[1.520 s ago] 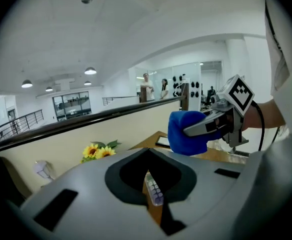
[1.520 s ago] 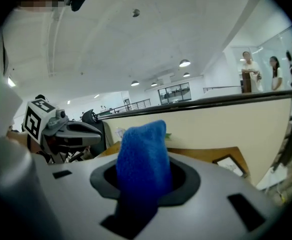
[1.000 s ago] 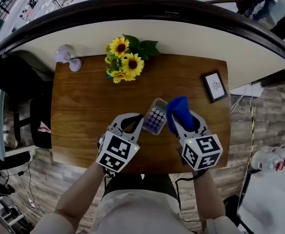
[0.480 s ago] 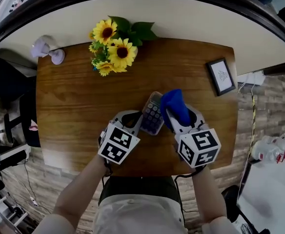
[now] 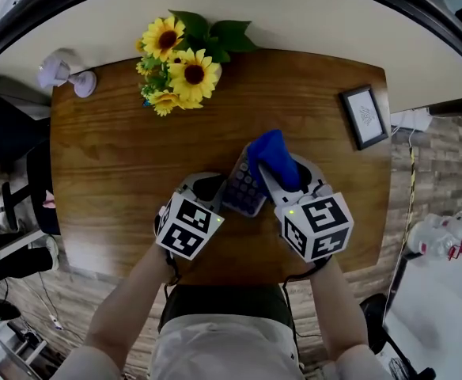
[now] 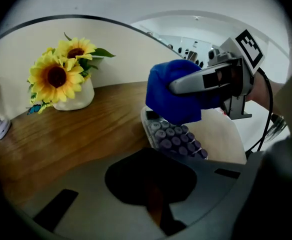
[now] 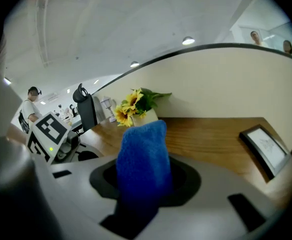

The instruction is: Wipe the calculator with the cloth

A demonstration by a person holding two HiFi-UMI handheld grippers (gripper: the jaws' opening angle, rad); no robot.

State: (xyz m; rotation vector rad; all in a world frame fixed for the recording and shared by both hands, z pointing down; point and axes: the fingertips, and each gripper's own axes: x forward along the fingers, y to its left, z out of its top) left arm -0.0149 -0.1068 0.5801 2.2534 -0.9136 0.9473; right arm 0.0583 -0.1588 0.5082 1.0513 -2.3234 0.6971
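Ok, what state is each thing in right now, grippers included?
Left hand-held gripper: shut, empty, beside the calculator.
Right hand-held gripper: shut on the cloth.
Cloth: bunched, over the calculator's far end.
Calculator: keys up, on the table.
Sunflowers: upright in their vase.

On the table [image 5: 120, 157], the calculator [image 5: 241, 192] lies between the left gripper [image 5: 207, 187] and right gripper [image 5: 282, 172], the cloth [image 5: 272, 158] over its far end, sunflowers [image 5: 176, 62] behind-left, picture frame [image 5: 365, 115] far right.
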